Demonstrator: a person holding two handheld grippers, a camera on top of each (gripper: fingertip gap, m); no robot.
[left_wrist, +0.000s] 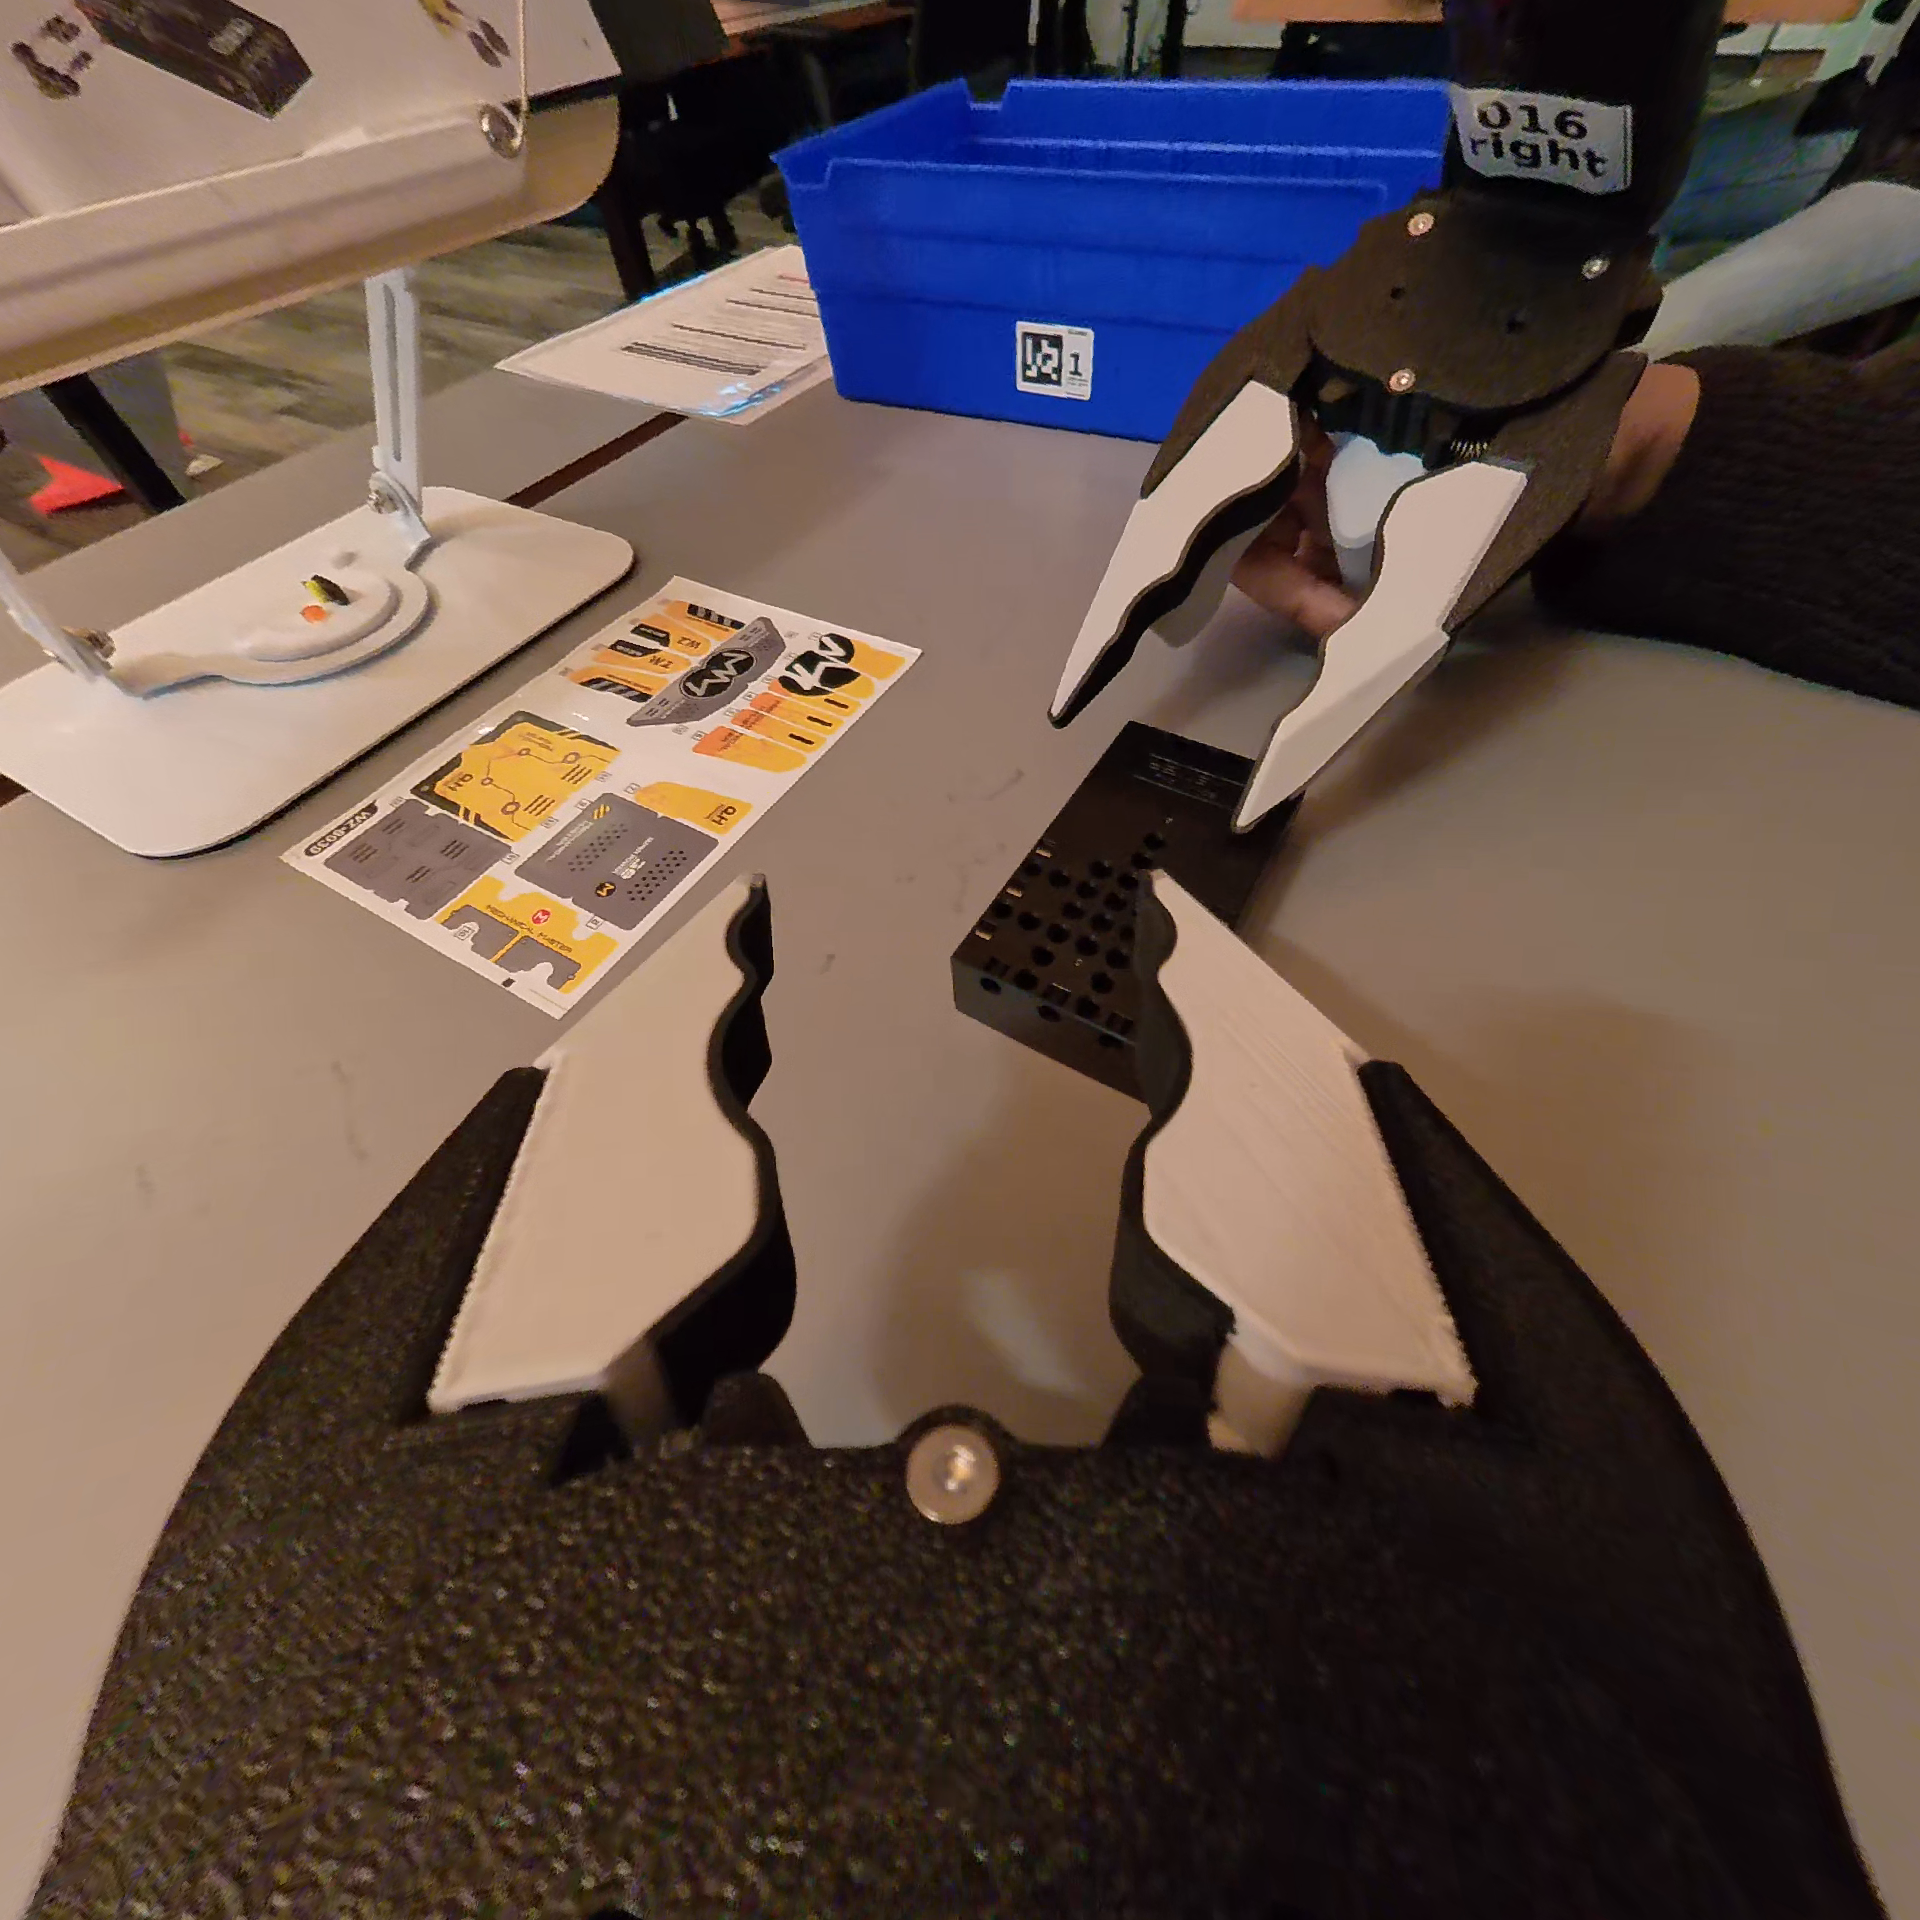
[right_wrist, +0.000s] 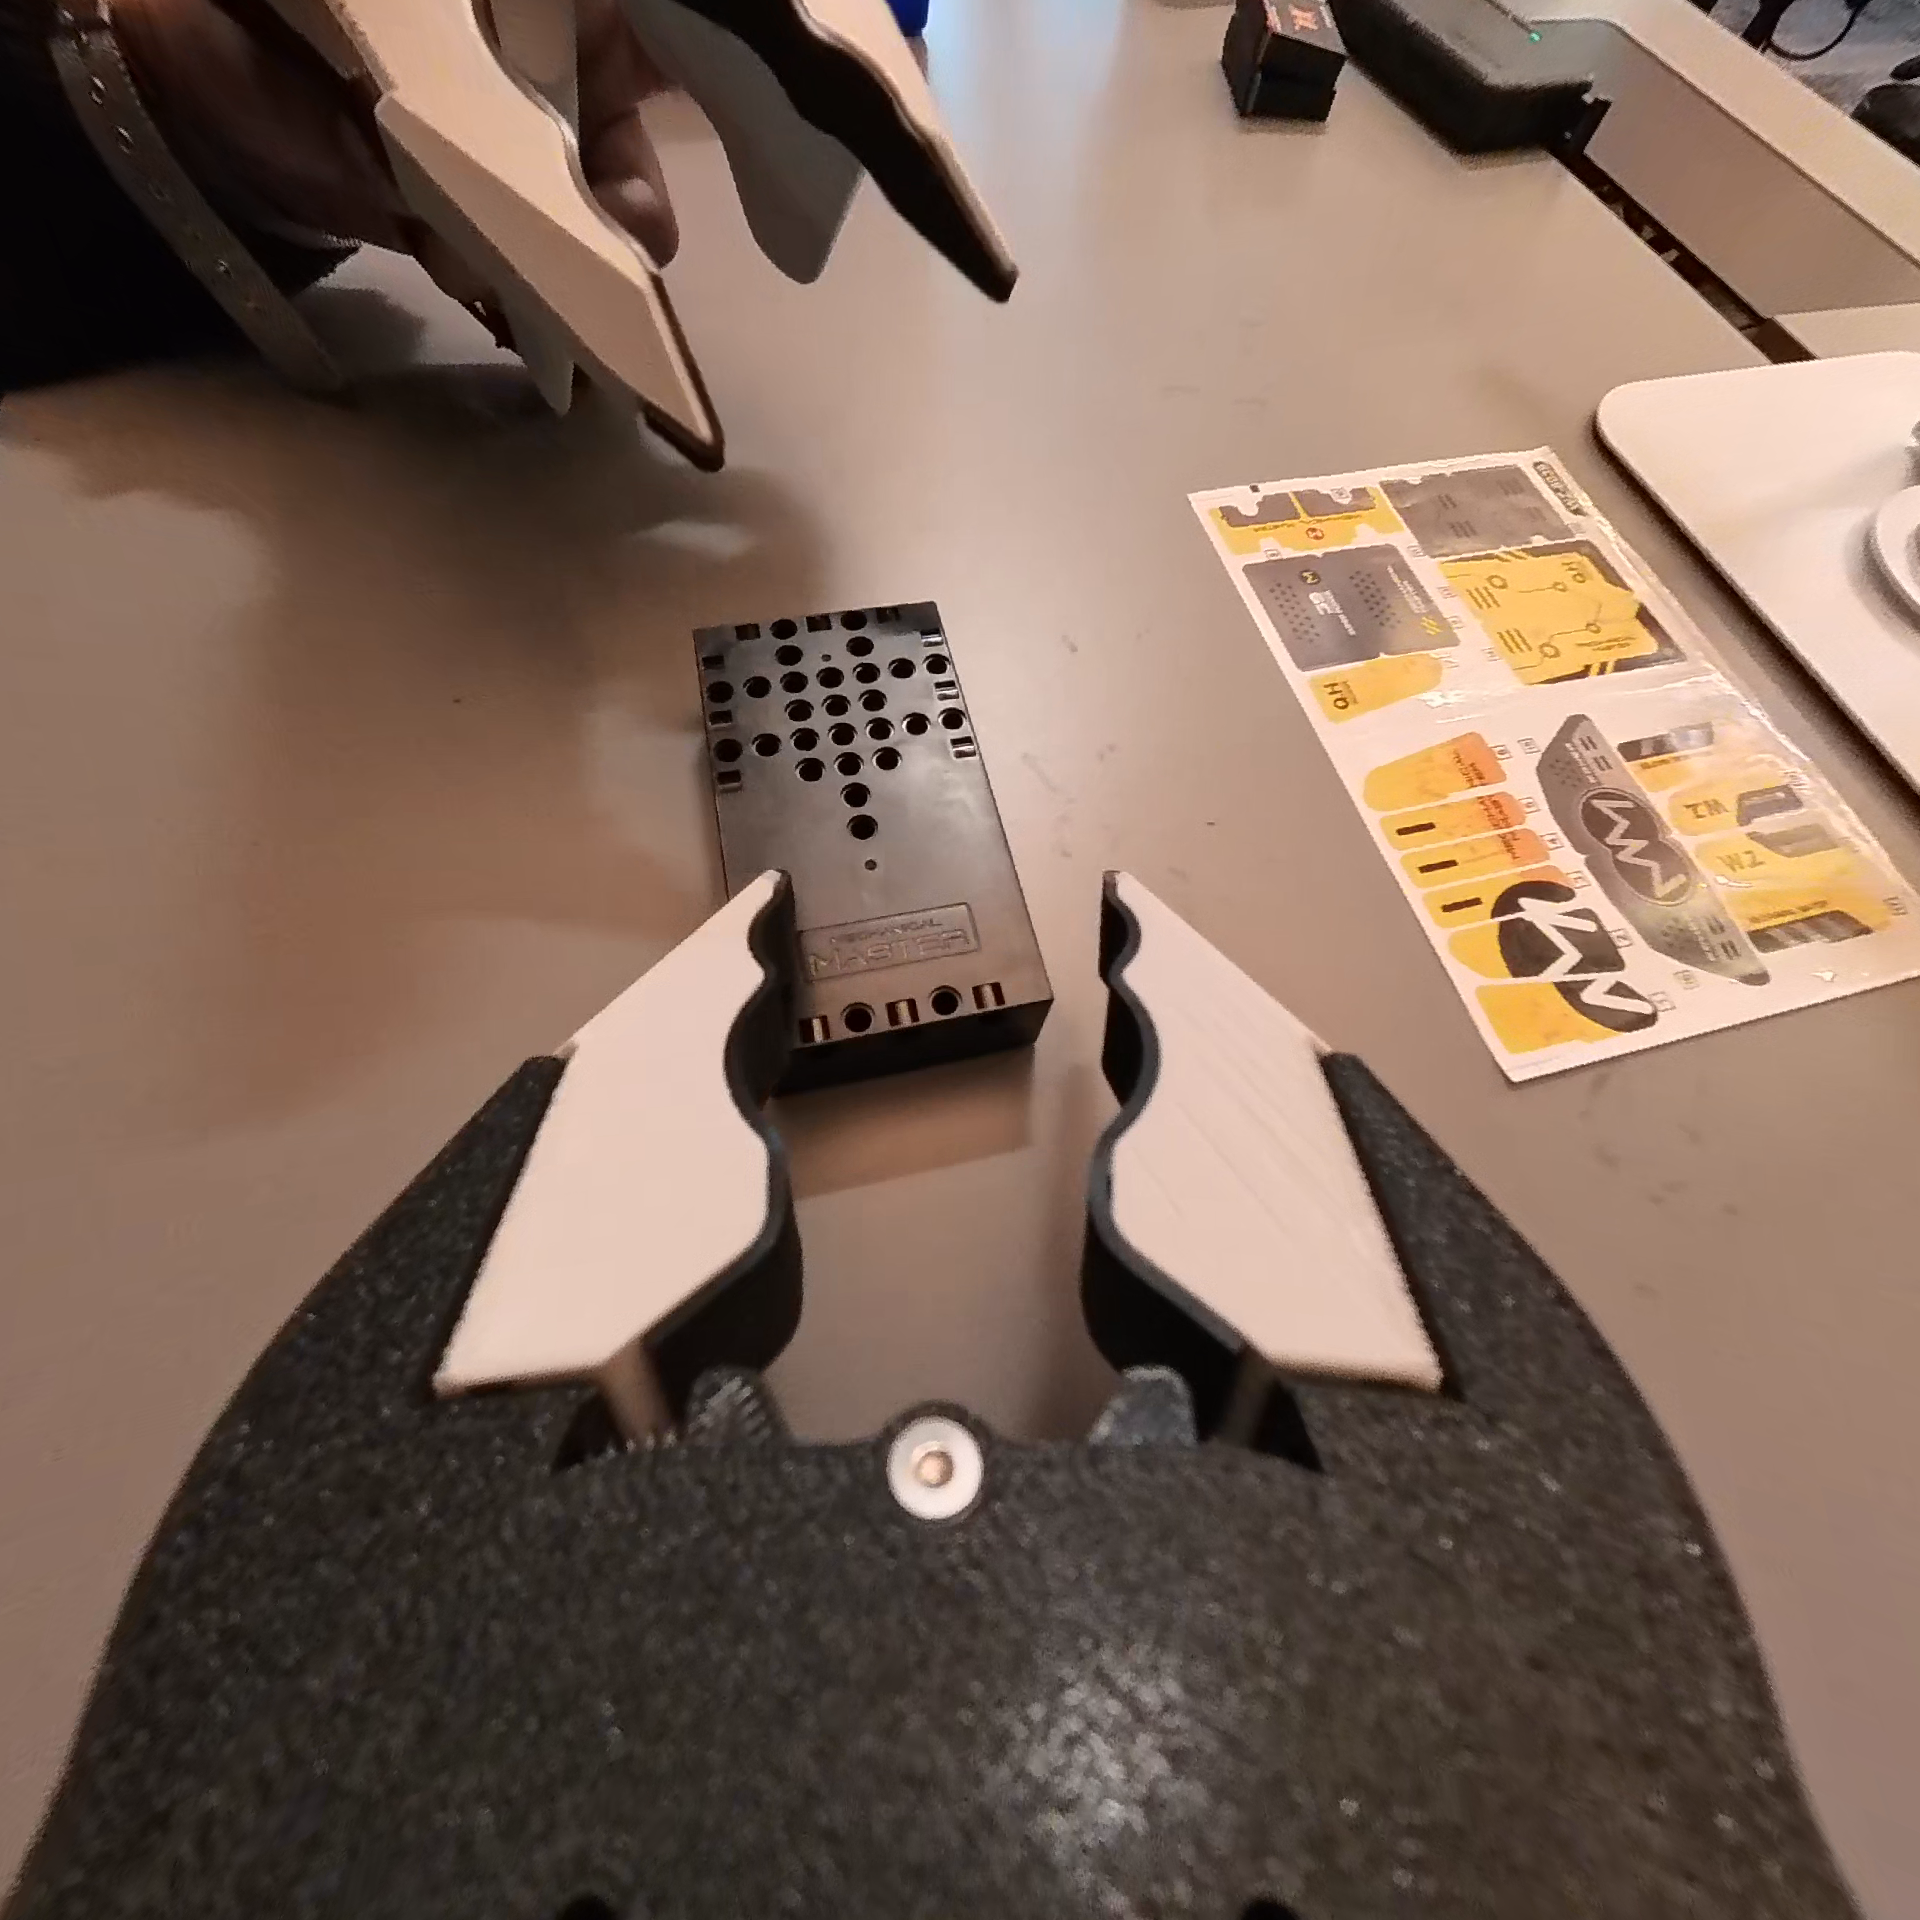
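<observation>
Lying flat on the grey tabletop, the black perforated block is held by neither gripper, so nothing about it looks handled yet and no grasp has begun, as far as these views show.

Going left to right in the left wrist view: a white stand at the far left, then a yellow and grey sticker sheet lying flat, then the left gripper with its jaws spread wide and empty; the block sits just beyond its right jaw, partly hidden by it.

Farther right, the right gripper hangs over the block's far end, jaws apart and holding nothing. In its own view the block's near end lies between the jaws, closer to the left one. A blue bin stands behind.
</observation>
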